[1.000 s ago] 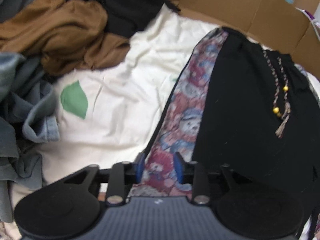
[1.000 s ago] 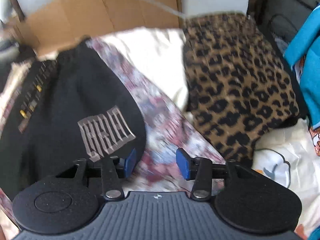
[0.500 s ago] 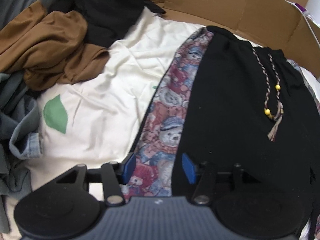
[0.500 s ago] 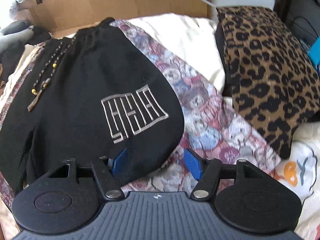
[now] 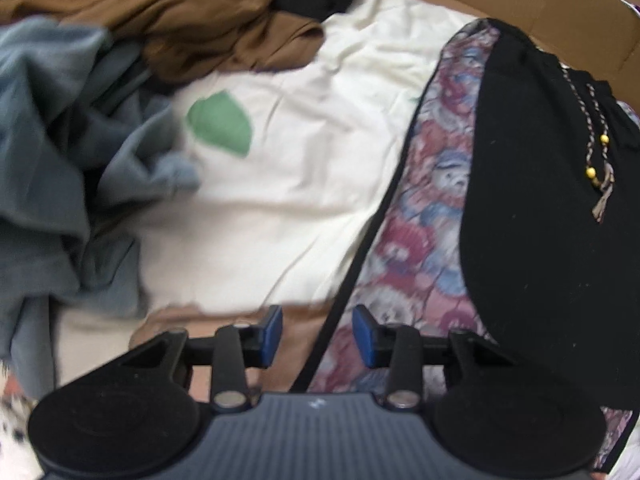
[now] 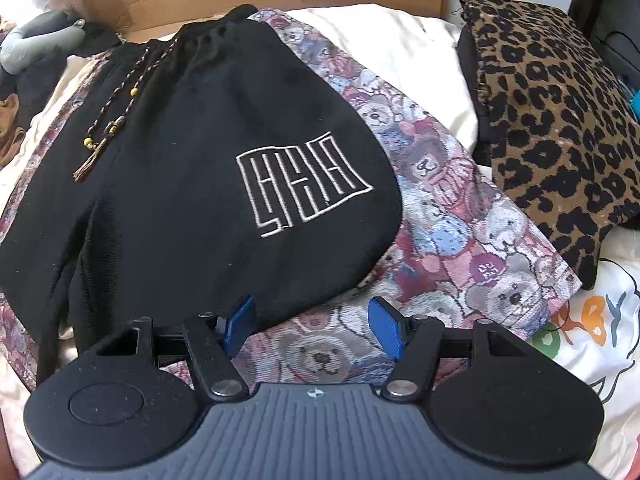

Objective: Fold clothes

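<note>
Black shorts (image 6: pixel 192 184) nearer right claw (image 6: pixel 310 330)

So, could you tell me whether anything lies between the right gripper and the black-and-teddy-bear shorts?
Nothing visible does: the right gripper hangs open directly over the shorts' teddy-bear hem, with no other garment between them.

- The black garment (image 6: pixel 192 184) carries a white outlined emblem (image 6: pixel 304 184) stitched on its front, near its rounded lower edge; it is made of boxy maze-like strokes and does not read as clear letters.
- The teddy-bear patterned fabric (image 6: pixel 452 216) shows small pale marks on a maroon cap (image 6: pixel 490 269) of one bear, near the fabric's right edge; too small to read.
- The white sheet (image 6: pixel 600 344) at the right edge shows colourful cartoon letters (image 6: pixel 592 316), partly hidden; "B" and "Y" can be made out.
- In the left wrist view no text can be read.
</note>
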